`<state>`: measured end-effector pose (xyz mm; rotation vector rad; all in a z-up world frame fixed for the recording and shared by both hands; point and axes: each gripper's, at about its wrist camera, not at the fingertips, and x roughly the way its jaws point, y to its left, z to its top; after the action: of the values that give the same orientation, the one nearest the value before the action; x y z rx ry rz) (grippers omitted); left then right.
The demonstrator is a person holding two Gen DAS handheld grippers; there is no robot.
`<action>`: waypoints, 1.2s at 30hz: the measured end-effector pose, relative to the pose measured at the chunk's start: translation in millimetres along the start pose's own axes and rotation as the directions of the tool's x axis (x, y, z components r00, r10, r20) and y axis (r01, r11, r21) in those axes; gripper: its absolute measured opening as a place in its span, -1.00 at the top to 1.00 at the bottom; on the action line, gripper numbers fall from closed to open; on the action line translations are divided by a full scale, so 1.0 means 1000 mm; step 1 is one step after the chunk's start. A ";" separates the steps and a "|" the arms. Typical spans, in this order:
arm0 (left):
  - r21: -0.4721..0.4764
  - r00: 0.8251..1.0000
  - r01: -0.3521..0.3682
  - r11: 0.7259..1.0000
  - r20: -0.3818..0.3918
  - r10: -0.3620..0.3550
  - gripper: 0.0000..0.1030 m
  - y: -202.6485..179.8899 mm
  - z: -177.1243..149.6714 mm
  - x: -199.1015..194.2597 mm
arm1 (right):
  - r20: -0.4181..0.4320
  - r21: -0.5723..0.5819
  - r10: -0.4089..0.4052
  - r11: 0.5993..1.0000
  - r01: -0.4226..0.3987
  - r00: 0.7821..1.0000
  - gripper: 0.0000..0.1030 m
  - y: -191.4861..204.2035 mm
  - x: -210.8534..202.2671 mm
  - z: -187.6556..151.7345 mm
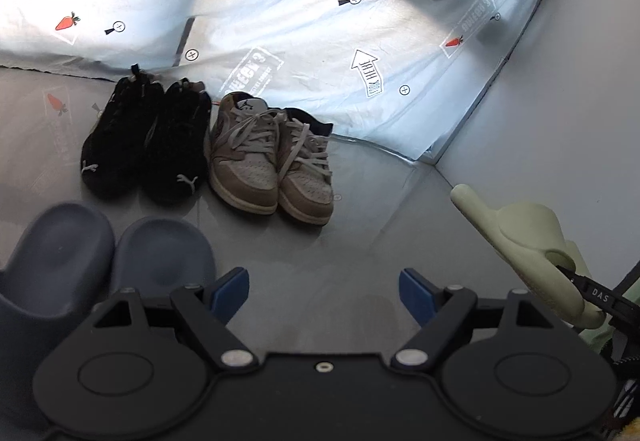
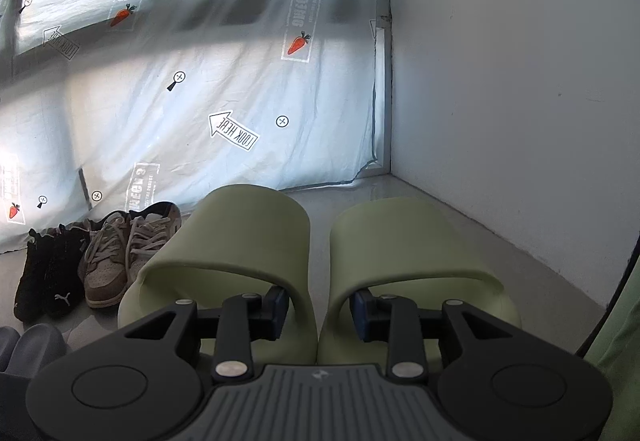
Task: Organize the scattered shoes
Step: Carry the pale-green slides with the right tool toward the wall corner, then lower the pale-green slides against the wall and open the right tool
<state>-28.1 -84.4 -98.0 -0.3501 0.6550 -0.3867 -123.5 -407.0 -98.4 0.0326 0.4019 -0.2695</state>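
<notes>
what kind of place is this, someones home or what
Probably a home floor corner, perhaps an entryway or a staged recording spot. Pairs of shoes line the grey floor: black suede sneakers and tan lace-up sneakers, against a printed plastic sheet beside a plain white wall.

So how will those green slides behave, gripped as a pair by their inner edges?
The green slides look like thick one-piece moulded foam, so probably light for their bulk. The right gripper pinches both inner walls together; the soft walls may squash and the pair may sag or splay. Their matte surface suggests decent grip, so slipping seems unlikely.
</notes>
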 end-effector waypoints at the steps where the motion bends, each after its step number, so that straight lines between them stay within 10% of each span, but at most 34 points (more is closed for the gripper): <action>1: 0.004 1.000 0.002 1.000 0.009 -0.002 -0.60 -0.009 0.002 0.004 | 0.006 0.006 0.004 1.000 -0.004 1.000 0.31 -0.009 0.004 0.004; 17: 0.026 0.998 -0.033 0.999 0.052 0.031 -0.60 -0.133 0.034 0.100 | 0.061 -0.049 0.061 0.997 -0.058 0.996 0.29 -0.130 0.105 0.048; 36: -0.058 0.984 -0.178 0.982 -0.009 0.178 -0.60 -0.122 0.114 0.239 | -0.004 -0.027 0.111 0.993 -0.111 0.994 0.26 -0.196 0.358 0.063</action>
<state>190.6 -277.1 -85.1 -0.3437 0.6970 -0.1981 165.5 -691.7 -176.1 0.0287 0.4050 -0.1539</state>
